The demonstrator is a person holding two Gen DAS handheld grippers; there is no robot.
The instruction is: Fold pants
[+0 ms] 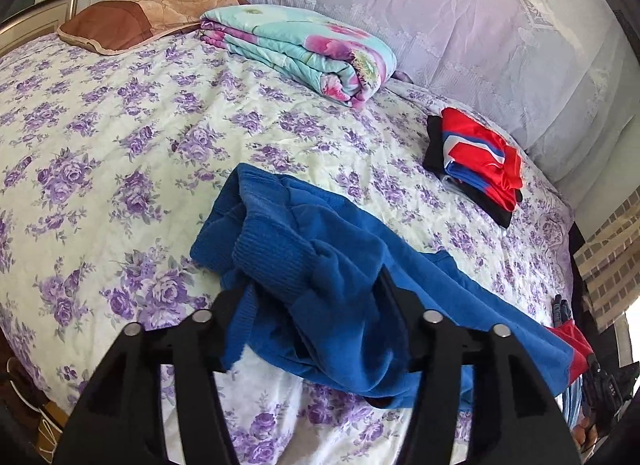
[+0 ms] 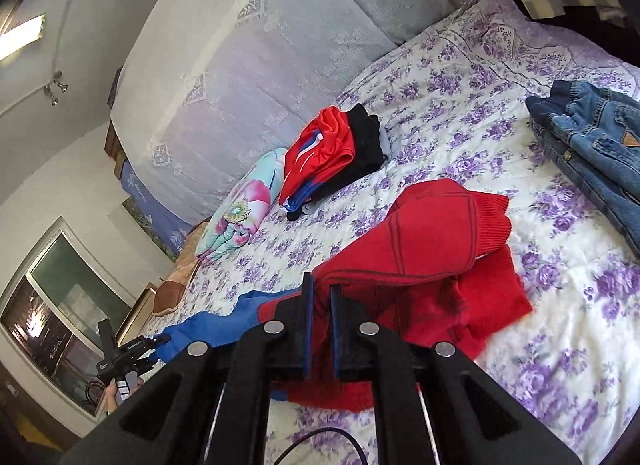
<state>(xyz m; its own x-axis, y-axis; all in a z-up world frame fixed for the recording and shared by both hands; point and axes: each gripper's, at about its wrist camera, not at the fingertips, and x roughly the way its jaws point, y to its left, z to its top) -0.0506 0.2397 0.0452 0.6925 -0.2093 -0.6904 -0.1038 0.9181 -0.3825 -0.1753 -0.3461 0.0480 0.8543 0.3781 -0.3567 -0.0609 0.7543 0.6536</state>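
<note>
Blue-and-red pants lie stretched across the purple-flowered bed. The blue half is bunched, its ribbed cuff folded over. My left gripper stands open around this blue fabric, a finger on each side. The red half is bunched, its ribbed cuff at the far right. My right gripper is nearly closed, pinching the red fabric near the seam where blue meets red. The left gripper also shows in the right wrist view.
A folded stack of red, blue and black clothes sits near the lace-covered headboard. A folded floral quilt and a brown pillow lie farther back. Denim clothes lie at the right. The bedspread lies wide at left.
</note>
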